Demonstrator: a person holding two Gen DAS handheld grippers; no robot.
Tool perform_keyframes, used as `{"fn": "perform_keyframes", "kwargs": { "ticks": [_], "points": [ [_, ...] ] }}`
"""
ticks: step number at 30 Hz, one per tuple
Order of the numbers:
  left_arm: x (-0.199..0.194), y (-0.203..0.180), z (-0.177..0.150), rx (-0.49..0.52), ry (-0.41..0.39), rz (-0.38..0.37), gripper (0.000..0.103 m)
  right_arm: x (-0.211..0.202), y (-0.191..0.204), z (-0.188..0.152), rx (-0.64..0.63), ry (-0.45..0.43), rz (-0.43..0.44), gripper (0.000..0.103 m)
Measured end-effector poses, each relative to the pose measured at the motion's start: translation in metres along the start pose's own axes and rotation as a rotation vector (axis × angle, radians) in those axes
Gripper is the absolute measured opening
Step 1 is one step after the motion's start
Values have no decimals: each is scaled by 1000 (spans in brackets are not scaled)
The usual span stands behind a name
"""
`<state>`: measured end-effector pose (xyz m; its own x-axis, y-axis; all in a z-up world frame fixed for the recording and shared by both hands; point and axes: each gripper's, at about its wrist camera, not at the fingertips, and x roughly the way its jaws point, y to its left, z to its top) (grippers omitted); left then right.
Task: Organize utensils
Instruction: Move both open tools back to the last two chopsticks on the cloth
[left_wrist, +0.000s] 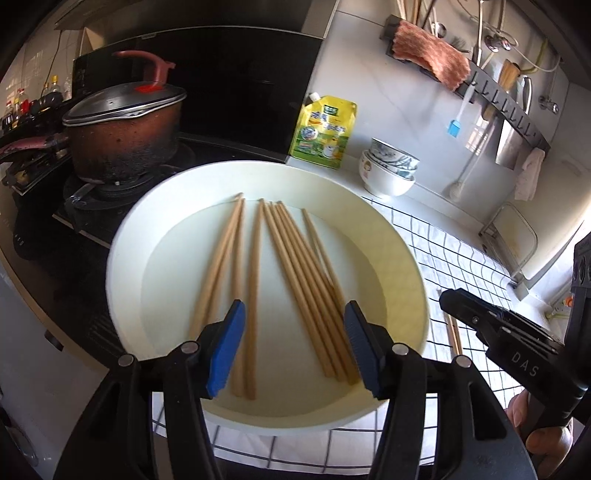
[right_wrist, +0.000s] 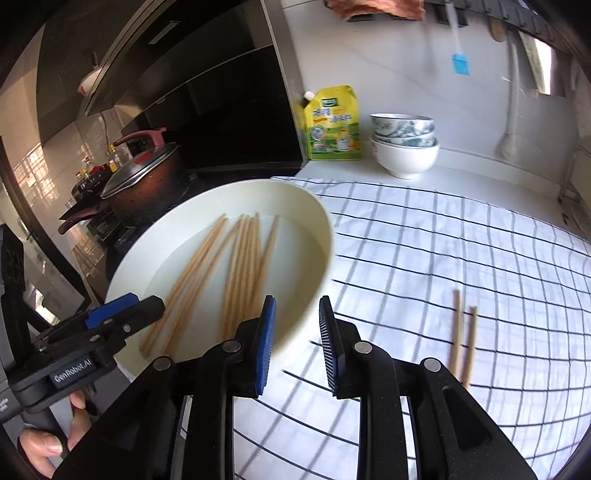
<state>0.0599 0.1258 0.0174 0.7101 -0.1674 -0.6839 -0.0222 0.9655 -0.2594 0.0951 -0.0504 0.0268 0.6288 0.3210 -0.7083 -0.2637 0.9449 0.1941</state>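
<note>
Several wooden chopsticks (left_wrist: 295, 280) lie in a wide cream plate (left_wrist: 125, 236) on a checked cloth. My left gripper (left_wrist: 295, 347) is open and empty, hovering over the plate's near side with chopstick ends between its blue pads. The plate (right_wrist: 314, 221) and chopsticks (right_wrist: 240, 269) also show in the right wrist view. My right gripper (right_wrist: 297, 343) is open and empty above the plate's right rim. Two more chopsticks (right_wrist: 463, 339) lie on the cloth to its right; they also show in the left wrist view (left_wrist: 454, 336).
A lidded brown pot (left_wrist: 125, 136) sits on the stove at left. A yellow refill pouch (left_wrist: 323, 131) and stacked bowls (left_wrist: 389, 170) stand by the back wall. A wall rack (left_wrist: 480, 88) holds a cloth and tools. The checked cloth (right_wrist: 461, 251) covers the counter.
</note>
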Motion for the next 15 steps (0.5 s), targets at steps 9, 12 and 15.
{"fn": "perform_keyframes", "kwargs": {
  "ticks": [9,12,15],
  "points": [
    [1,-31,-5,40,7,-63,55,-16,-44,-20,66,7,-73,24],
    [-1,-36,-4,61,5,-62,55,-23,-55,-26,103,-5,-82,24],
    [-5,-39,-4,70,-5,-63,55,-29,-63,-31,126,-17,-92,24]
  ]
}}
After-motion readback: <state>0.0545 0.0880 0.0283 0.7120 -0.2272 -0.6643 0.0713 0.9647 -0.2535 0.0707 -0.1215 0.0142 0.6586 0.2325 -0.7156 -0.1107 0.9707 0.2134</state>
